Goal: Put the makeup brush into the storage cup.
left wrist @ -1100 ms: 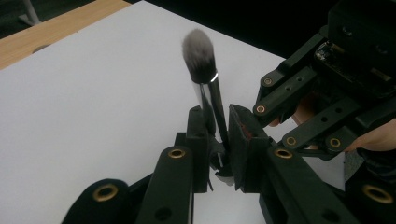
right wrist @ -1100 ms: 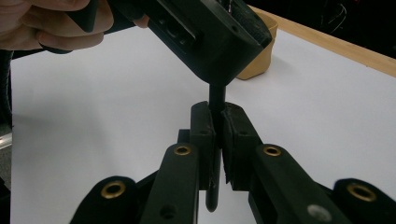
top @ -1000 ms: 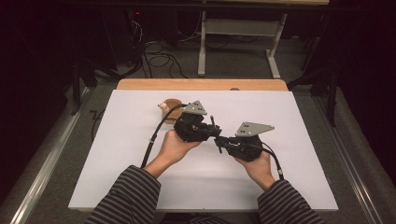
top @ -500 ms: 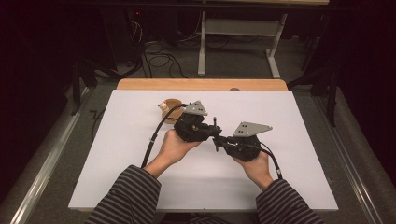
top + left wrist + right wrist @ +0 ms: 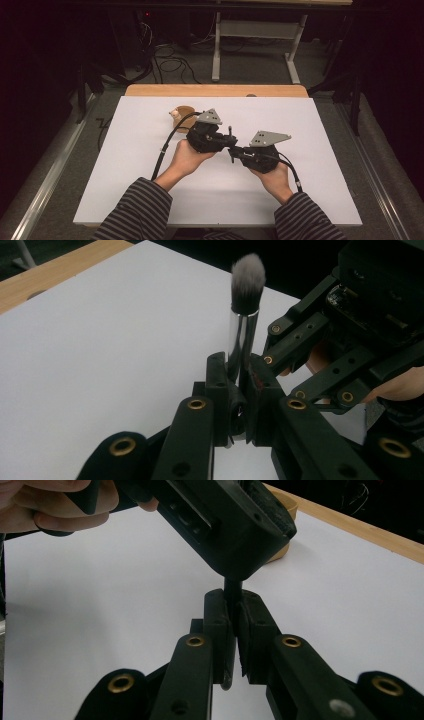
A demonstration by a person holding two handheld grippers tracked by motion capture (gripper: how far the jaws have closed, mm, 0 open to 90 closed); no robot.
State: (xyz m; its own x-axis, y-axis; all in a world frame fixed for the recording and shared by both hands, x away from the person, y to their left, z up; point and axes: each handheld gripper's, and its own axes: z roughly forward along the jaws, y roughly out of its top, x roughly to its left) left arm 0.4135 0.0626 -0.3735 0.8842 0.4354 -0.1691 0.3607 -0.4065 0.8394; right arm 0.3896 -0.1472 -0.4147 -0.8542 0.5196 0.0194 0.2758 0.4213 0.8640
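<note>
Both grippers meet above the middle of the white tabletop (image 5: 125,150), nose to nose, which looks like a handover of the makeup brush (image 5: 243,315) between them. Left gripper (image 5: 237,390) is clamped on the brush's shiny ferrule, bristles standing clear beyond its jaws; those jaws have just been closing onto it. Right gripper (image 5: 235,615) pinches the dark handle end (image 5: 232,587), jaws drawn tight. Holding both ends probably keeps the brush steady while one side lets go. A small tan bowl (image 5: 184,114) sits behind the left gripper.
</note>
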